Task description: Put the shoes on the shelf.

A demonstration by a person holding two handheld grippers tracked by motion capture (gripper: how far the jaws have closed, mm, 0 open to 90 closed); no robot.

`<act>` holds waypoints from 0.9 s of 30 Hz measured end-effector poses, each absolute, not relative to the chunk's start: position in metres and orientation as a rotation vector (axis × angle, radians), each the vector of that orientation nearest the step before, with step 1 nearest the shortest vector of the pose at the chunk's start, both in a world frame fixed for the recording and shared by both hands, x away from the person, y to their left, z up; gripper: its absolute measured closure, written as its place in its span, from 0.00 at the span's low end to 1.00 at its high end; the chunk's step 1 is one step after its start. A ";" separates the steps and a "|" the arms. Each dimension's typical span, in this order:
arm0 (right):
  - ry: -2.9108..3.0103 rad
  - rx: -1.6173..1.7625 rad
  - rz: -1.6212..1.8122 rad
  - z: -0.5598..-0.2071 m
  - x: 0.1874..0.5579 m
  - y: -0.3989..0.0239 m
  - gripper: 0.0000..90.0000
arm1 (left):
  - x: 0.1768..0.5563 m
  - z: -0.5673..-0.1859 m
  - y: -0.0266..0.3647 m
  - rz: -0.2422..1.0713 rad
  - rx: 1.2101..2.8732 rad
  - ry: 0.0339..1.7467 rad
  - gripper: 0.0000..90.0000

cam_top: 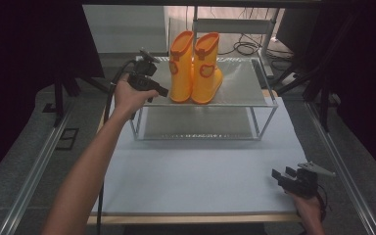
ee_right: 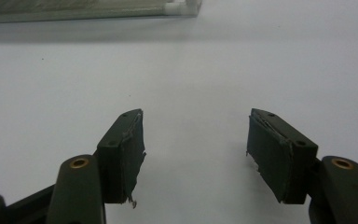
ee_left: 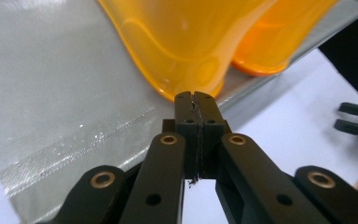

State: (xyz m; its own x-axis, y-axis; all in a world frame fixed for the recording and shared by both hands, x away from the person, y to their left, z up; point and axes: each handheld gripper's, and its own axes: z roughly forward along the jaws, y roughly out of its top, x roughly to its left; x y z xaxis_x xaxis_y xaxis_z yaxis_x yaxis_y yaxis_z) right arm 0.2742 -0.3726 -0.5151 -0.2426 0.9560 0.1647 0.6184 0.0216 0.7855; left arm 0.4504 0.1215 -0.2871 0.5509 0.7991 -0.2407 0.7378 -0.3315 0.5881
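Note:
Two orange rubber boots stand side by side on the top shelf of a small metal rack. My left gripper is at the shelf's front left, just left of the nearer boot, with its jaws shut and nothing between them. The tips sit close to the boot's sole edge. My right gripper rests low at the table's front right corner, open over bare white table. It also shows far off at the edge of the left gripper view.
The rack has a lower mesh shelf under the top one. A white sheet covers the table in front of it. Cables and dark equipment lie behind the rack. The rack's front rail runs along the top of the right gripper view.

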 end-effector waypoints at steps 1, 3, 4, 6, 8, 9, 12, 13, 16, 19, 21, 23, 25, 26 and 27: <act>1.892 1.602 1.097 -0.515 0.274 -0.373 0.40 | 0.453 -0.290 0.121 0.120 2.128 1.235 0.99; 1.889 1.604 1.097 -0.515 0.274 -0.373 0.40 | 0.457 -0.294 0.118 0.133 2.126 1.253 0.99; 1.891 1.600 1.094 -0.515 0.274 -0.374 0.40 | 0.459 -0.297 0.118 0.134 2.119 1.262 0.99; 1.886 1.603 1.096 -0.515 0.274 -0.375 0.40 | 0.463 -0.300 0.117 0.148 2.116 1.275 0.99; 1.885 1.604 1.096 -0.515 0.273 -0.375 0.40 | 0.467 -0.304 0.117 0.160 2.097 1.288 1.00; 1.885 1.604 1.096 -0.515 0.273 -0.375 0.40 | 0.469 -0.306 0.116 0.167 2.083 1.299 1.00; 1.886 1.604 1.096 -0.515 0.274 -0.375 0.40 | 0.473 -0.311 0.112 0.161 2.070 1.310 0.99; 1.886 1.605 1.094 -0.515 0.274 -0.375 0.40 | 0.473 -0.311 0.112 0.149 2.062 1.309 1.00; 1.883 1.610 1.095 -0.515 0.274 -0.376 0.40 | 0.473 -0.310 0.112 0.128 2.059 1.304 1.00; 1.889 1.618 1.109 -0.515 0.274 -0.374 0.40 | 0.472 -0.310 0.106 0.123 2.055 1.290 1.00; 1.891 1.615 1.122 -0.515 0.274 -0.373 0.40 | 0.472 -0.309 0.104 0.125 2.056 1.301 1.00; 1.897 1.609 1.118 -0.515 0.274 -0.372 0.40 | 0.472 -0.308 0.103 0.127 2.059 1.301 1.00; 1.896 1.609 1.119 -0.515 0.274 -0.372 0.40 | 0.472 -0.308 0.102 0.126 2.056 1.301 1.00; 1.897 1.610 1.120 -0.515 0.274 -0.372 0.40 | 0.472 -0.308 0.102 0.122 2.057 1.303 1.00; 1.896 1.610 1.119 -0.515 0.274 -0.372 0.40 | 0.472 -0.308 0.101 0.121 2.058 1.294 1.00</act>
State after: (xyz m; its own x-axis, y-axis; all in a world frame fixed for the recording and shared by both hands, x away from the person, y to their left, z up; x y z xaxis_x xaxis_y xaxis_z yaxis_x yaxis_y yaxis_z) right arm 0.2745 -0.3720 -0.5152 -0.2484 0.9509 0.1844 0.6210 0.0102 0.7838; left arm 0.4719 0.1013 -0.3080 0.4981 0.8235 -0.2716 0.7591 -0.2627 0.5956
